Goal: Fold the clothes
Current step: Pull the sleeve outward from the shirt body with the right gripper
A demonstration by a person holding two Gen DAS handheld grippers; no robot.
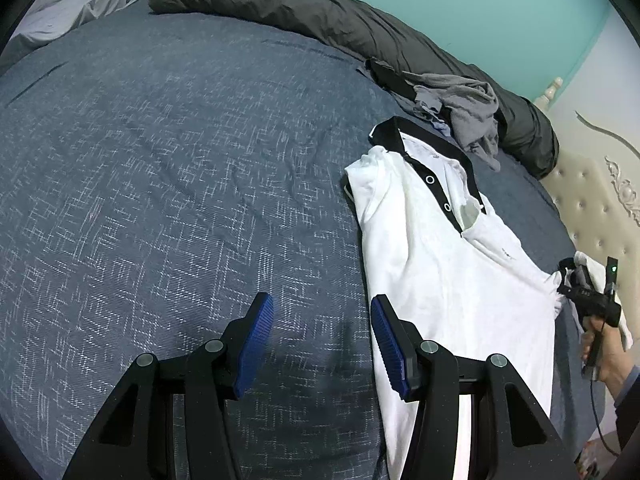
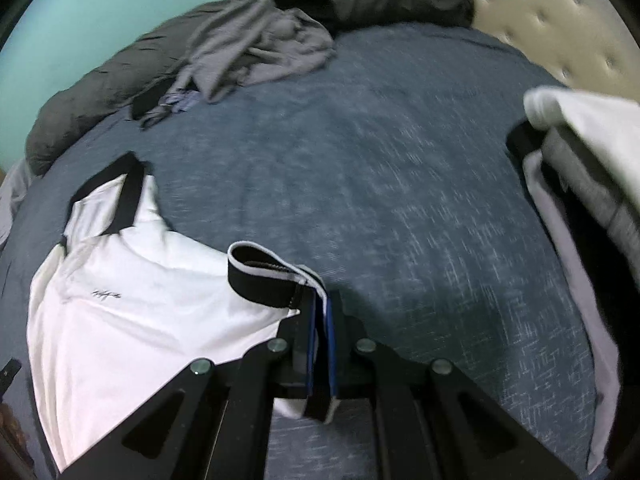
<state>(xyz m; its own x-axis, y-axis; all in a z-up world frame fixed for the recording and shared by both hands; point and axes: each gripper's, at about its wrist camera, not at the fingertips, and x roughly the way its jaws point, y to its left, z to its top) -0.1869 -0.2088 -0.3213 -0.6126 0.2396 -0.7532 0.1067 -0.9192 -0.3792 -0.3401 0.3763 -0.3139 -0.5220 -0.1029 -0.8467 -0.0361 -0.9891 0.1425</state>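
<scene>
You had the white polo (image 1: 448, 280) lying face up on the blue bed (image 1: 180, 200), collar (image 1: 400, 136) towards the dark duvet (image 1: 320, 12) and hem running back under your left gripper (image 1: 322, 344). That left gripper hung over bare bedding just beside the shirt's edge, jaws apart, nothing between them.

Your right gripper (image 2: 320, 312) was the busy one: jaws pressed together on the black-banded cuff of the sleeve (image 2: 260, 272), with the band looping up out of the pads. From the left view you could see that same sleeve drawn out sideways from the body of the shirt towards your hand (image 1: 600, 344).

So where did that leave the fold? Early, by my reading. One side of the shirt looked turned in along its length, though I could not be sure of that. The held sleeve was not yet laid across the chest, the hem was not yet brought up to the collar, and the placket was unbuttoned.

Beyond it, a crumpled grey heap (image 2: 260, 48) sat against the duvet, not folded at all. At the right edge of your right view there was a stack (image 2: 580, 168) of white and grey cloth that looked folded, so some of the pile seemed done.
</scene>
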